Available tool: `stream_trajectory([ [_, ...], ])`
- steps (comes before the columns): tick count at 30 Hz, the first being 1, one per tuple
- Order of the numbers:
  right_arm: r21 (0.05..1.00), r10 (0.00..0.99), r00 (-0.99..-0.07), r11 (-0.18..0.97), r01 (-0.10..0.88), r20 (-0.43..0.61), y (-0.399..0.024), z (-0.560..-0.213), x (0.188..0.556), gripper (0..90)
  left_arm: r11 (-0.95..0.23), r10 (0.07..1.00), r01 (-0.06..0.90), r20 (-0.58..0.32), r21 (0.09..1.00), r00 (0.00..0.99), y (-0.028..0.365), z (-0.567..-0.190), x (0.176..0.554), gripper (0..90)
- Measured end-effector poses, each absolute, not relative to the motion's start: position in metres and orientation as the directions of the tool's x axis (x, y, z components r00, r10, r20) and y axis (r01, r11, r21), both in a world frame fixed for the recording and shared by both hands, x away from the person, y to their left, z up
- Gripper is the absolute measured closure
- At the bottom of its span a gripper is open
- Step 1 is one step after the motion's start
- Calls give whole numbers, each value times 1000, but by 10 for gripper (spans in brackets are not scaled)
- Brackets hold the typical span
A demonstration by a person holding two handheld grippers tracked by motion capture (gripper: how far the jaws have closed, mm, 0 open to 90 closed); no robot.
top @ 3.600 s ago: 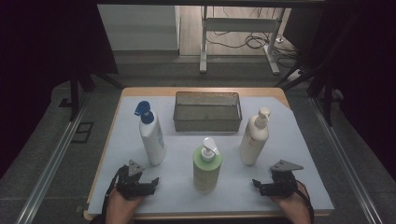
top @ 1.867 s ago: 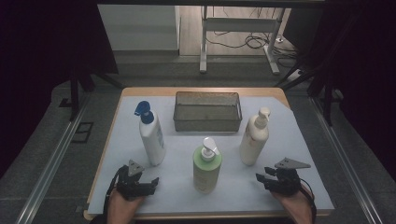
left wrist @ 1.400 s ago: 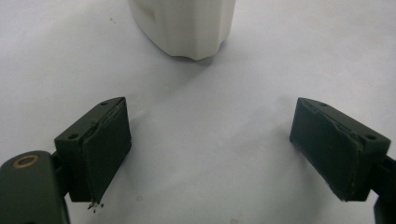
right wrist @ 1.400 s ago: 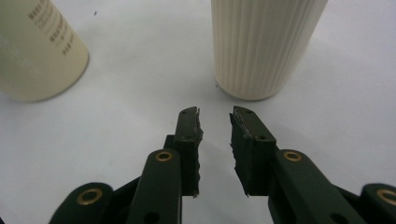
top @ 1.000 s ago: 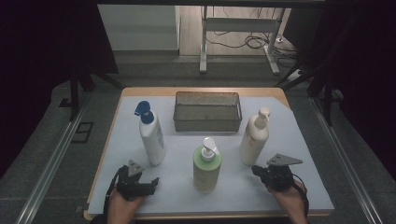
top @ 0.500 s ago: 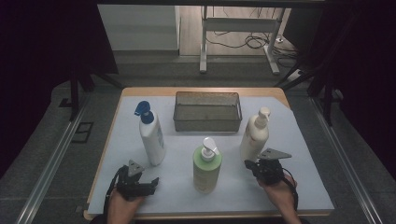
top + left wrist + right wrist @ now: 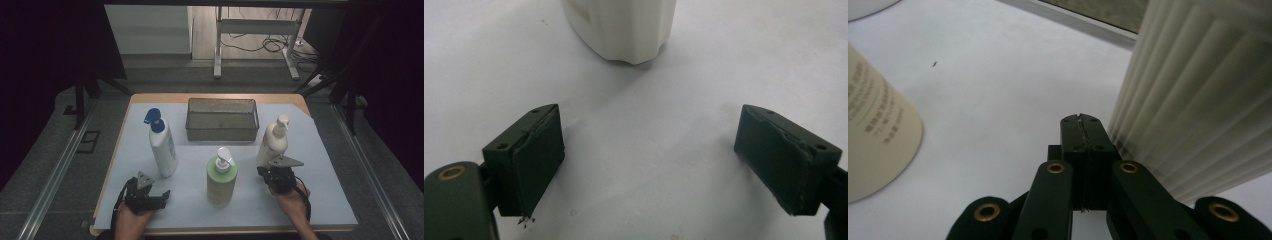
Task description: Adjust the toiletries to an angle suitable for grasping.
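Three pump bottles stand on the white mat: a white one with a blue pump [image 7: 162, 145], a green one [image 7: 222, 179] and a cream one [image 7: 273, 141]. My left gripper [image 7: 159, 194] rests near the front left edge. It is open with nothing between its pads [image 7: 649, 165], and the white bottle's base [image 7: 624, 27] stands just ahead of it. My right gripper [image 7: 262, 171] sits at the foot of the cream bottle, between it and the green one. Its jaws are shut and hold nothing [image 7: 1082, 121], with the ribbed cream bottle [image 7: 1198, 100] close on the right and the green bottle [image 7: 873, 145] on the left.
A dark wire basket [image 7: 222, 104] stands at the back middle of the table, behind the bottles. The mat [image 7: 320, 200] covers most of the wooden tabletop. Beyond the far edge are floor cables and a metal frame [image 7: 260, 35].
My right gripper has moved from the front right of the mat forward and left to the base of the cream bottle. The left gripper and the bottles have stayed put.
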State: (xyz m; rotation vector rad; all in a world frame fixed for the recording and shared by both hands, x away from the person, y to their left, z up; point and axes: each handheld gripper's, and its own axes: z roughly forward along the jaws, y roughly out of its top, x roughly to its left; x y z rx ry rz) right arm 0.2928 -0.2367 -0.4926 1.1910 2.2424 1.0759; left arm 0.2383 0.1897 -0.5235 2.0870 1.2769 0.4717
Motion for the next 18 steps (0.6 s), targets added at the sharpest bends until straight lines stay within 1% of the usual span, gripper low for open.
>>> stream_trajectory([
  [9, 770, 820, -573, 363, 524, 3, -239, -494, 292, 898, -324, 886, 656, -25, 681, 464, 190, -523, 238, 123],
  [18, 768, 830, -558, 361, 529, -6, -251, -494, 292, 898, -325, 886, 657, -25, 681, 464, 190, -523, 238, 123],
])
